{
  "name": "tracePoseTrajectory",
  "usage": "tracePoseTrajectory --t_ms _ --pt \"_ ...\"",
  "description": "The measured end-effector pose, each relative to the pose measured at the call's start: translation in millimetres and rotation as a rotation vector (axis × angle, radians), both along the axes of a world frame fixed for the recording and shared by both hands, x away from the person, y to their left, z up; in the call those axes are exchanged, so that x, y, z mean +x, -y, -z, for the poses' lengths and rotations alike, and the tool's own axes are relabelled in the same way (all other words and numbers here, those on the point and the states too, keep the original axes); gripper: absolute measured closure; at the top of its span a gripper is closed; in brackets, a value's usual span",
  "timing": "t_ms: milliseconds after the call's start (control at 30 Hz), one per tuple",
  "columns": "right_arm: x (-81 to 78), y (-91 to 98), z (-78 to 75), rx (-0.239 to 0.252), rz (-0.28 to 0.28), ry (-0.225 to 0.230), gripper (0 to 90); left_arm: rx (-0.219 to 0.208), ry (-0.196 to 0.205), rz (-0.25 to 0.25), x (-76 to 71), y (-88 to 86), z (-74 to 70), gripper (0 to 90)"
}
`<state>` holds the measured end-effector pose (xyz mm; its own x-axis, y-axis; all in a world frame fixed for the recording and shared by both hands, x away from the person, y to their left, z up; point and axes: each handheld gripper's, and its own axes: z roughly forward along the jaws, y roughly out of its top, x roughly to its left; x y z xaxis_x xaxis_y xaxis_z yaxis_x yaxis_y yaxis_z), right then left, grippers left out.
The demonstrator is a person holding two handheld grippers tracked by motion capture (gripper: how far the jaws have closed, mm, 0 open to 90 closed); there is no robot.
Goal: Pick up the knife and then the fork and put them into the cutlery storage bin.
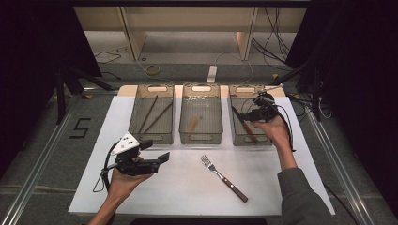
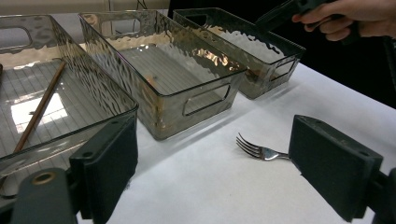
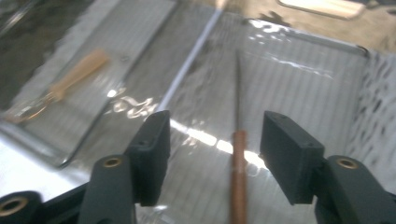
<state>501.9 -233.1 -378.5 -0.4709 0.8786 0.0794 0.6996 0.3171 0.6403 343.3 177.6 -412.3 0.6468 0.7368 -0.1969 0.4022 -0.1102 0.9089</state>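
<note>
Fork (image 1: 224, 176), silver-tined with a brown wooden handle, lies on the white table (image 1: 187, 187) nearest the person. The left gripper (image 1: 162, 159) hovers beside it, jaws wide and empty. Farther off, the right gripper (image 1: 248, 114) hangs over the right clear plastic bin (image 1: 234, 136), jaws spread apart above a brown-handled knife (image 3: 238, 172) lying loose inside.

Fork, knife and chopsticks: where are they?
fork (image 1: 224, 177), high view, on its neck.
knife (image 3: 239, 177), right gripper view, on its brown handle.
chopsticks (image 1: 149, 114), high view, on one stick's middle.
</note>
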Motion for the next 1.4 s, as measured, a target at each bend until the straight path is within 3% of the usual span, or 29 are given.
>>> tracePoseTrajectory --t_ms 133,267,467,600,900,1400 --pt "-25.6 -8.6 -8.4 0.018 -0.089 0.033 37.2 0.002 -0.001 -0.001 0.0 -0.1 0.0 15.2" --pt "-49.2 -15.6 -11.9 -0.019 -0.176 0.039 35.3 0.001 -0.001 0.0 0.0 0.3 0.0 15.1" --pt "-72.5 -21.1 -18.4 -0.012 -0.225 0.051 30.1 0.001 0.0 -0.001 -0.2 0.0 -0.2 15.2" --pt "-87.6 -28.0 -14.5 -0.008 -0.26 0.06 27.6 0.003 0.003 -0.002 -0.3 -0.5 -0.3 15.1" --pt "-110.7 -42.5 -0.6 -0.044 -0.341 0.015 27.0 0.001 0.002 -0.001 -0.6 0.0 -0.2 15.1" --pt "-128.1 -54.4 21.0 -0.096 -0.417 -0.047 27.0 -0.001 0.004 -0.002 -0.8 -0.5 -0.6 15.1"
